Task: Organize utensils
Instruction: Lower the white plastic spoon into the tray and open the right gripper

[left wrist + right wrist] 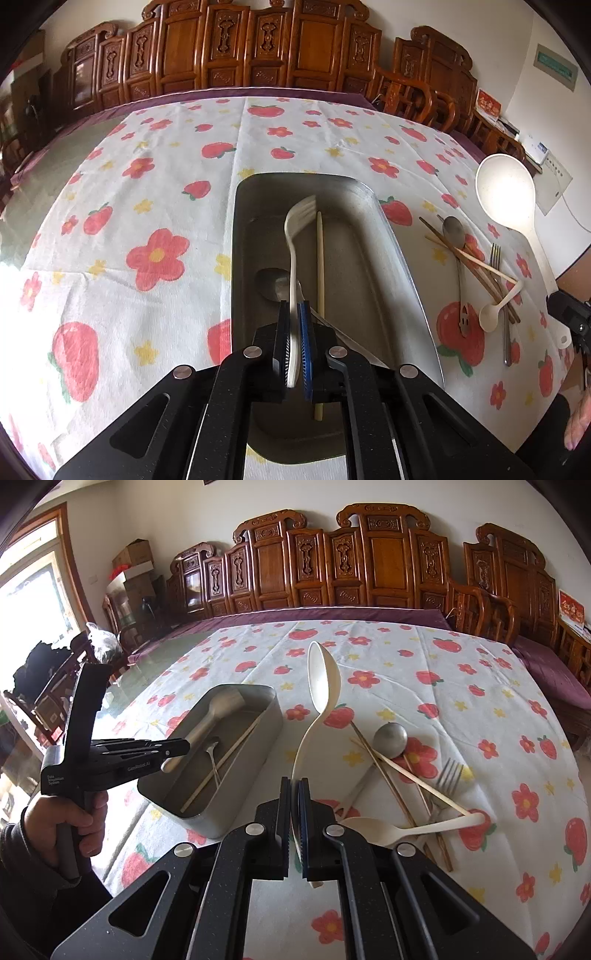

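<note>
Now, tools first, then outward from the metal tray.
Left tool (294,314): clamped on the handle of a white plastic fork (297,236), held above the metal tray (402,266), tines toward its far end.
Right tool (295,786): clamped on the handle of a large white ladle (323,686), bowl raised, just right of the tray over the surface (424,657).
Inside the tray: a metal spoon (271,284) and one pale chopstick (320,258) lying lengthwise.
Right of the tray: loose pile on the strawberry cloth; a second metal spoon (389,738), metal fork (448,771), small white spoon (373,829), brown chopsticks (384,775) and a pale chopstick (424,779), crossed over one another.
Step, as judged: fork about to go in; ladle waits its turn.
Risk one: fork released from height could bounce off the spoon below or land askew across it.
Risk two: ladle is long; its bowl may ride over the tray's rim or knock the left tool if both crowd in together.
Risk three: both grips sit low on slim handles, so either piece could swivel.
Left view only: the tray's floor and what lies on it, seen from straight above.
Right view only: the person's hand (70,812) on the left tool, and the pile's overlaps up close.
</note>
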Tool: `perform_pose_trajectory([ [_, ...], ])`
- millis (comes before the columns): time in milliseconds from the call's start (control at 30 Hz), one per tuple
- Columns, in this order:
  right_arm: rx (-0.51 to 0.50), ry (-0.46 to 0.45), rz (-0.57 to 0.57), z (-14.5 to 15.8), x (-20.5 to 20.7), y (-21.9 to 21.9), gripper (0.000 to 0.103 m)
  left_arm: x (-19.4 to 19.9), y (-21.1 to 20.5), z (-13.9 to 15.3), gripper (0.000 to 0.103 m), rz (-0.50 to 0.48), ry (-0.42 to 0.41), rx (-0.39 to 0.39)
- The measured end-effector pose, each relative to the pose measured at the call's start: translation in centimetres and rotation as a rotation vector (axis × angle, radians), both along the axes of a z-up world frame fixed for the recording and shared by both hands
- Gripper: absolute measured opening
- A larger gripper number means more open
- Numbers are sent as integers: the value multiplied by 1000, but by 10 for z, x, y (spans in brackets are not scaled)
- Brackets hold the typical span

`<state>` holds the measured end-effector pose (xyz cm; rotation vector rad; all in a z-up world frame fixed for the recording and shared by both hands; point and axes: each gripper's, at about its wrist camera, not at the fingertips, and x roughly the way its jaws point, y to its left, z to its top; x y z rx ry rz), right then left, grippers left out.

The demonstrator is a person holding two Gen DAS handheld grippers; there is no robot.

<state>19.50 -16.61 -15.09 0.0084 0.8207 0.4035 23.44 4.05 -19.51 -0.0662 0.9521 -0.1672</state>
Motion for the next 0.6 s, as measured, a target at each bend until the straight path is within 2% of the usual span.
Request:
perform_pose_trajectory([
  [167,-7,7,21,0,7,21,5,-2,9,12,5,10,-25,-21],
  [600,-6,46,98,-16,25,85,5,-8,46,43,5,52,-108,31],
])
